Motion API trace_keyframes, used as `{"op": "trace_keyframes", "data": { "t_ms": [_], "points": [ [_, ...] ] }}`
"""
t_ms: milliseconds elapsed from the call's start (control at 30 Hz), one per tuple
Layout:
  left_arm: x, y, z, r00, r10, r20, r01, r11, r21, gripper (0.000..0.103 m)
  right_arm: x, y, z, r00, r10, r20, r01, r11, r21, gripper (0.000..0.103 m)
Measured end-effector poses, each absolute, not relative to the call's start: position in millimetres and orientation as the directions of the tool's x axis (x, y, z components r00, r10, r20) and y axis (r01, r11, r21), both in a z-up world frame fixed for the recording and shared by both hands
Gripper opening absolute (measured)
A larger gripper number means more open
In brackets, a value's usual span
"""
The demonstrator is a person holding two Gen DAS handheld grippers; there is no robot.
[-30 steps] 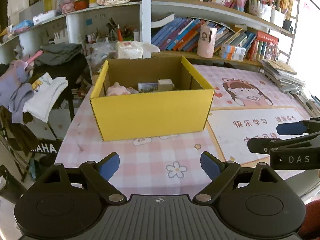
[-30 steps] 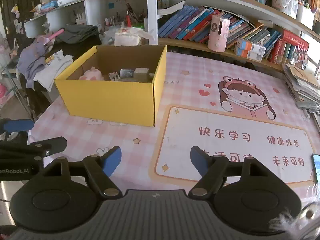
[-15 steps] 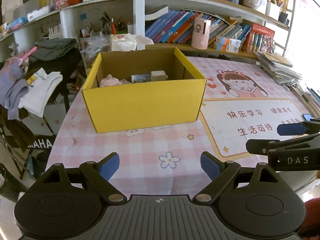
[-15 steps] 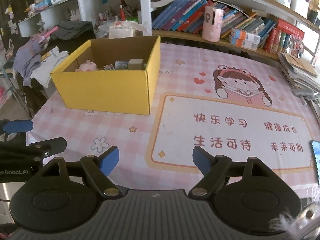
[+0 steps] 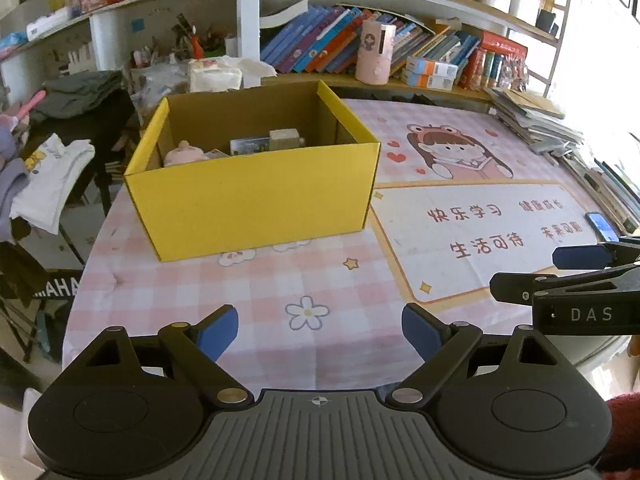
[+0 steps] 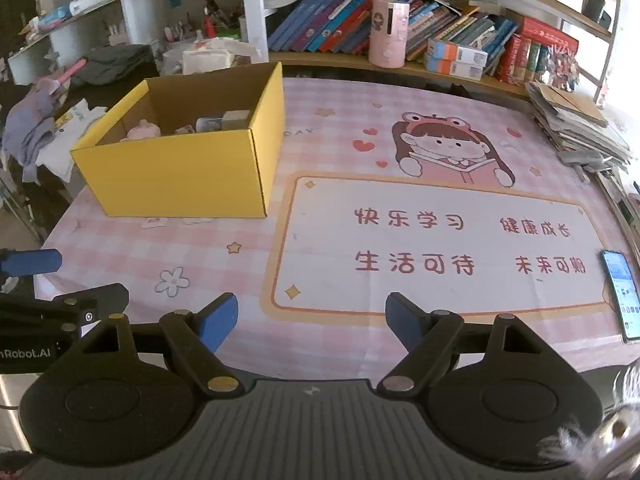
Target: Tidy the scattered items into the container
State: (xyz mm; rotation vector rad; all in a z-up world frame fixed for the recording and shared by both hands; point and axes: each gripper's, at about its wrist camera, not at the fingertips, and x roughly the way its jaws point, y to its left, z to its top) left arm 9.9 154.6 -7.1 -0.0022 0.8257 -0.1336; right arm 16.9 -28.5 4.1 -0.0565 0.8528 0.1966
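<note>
Yellow cardboard box [image 5: 256, 196] sitting on pink mat [image 5: 304, 280], already holding small items, apparently a pink toy [image 5: 185, 153]. Looking light, crushable; gripping rim advised. Left gripper [image 5: 320, 330] and right gripper [image 6: 311, 320] hovering agape, empty.

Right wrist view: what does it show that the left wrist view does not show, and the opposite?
Only the right wrist view shows the whole phone lying at the table's right edge, and the left gripper from the side. Only the left wrist view shows the right gripper from the side, and just a corner of that phone. Both show the yellow box with small items inside, the pink cartoon mat, the pink cup on the bookshelf, and open, empty fingers.
</note>
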Motion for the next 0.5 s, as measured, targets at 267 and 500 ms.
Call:
{"op": "trace_keyframes", "data": {
  "t_ms": [267,500],
  "points": [
    [14.4,151.6,-9.6,0.651,-0.146,-0.745,0.135,0.988,-0.076,0.092,16.1,-31.3,2.7,0.638,0.136,-0.758,-0.174,0.984,0.03,0.081],
    [16.4,151.3,-10.9,0.645,-0.157,-0.748,0.138,0.986,-0.089,0.096,17.5,-31.5,2.2,0.634,0.133,-0.762,-0.169,0.985,0.032,0.081]
  ]
}}
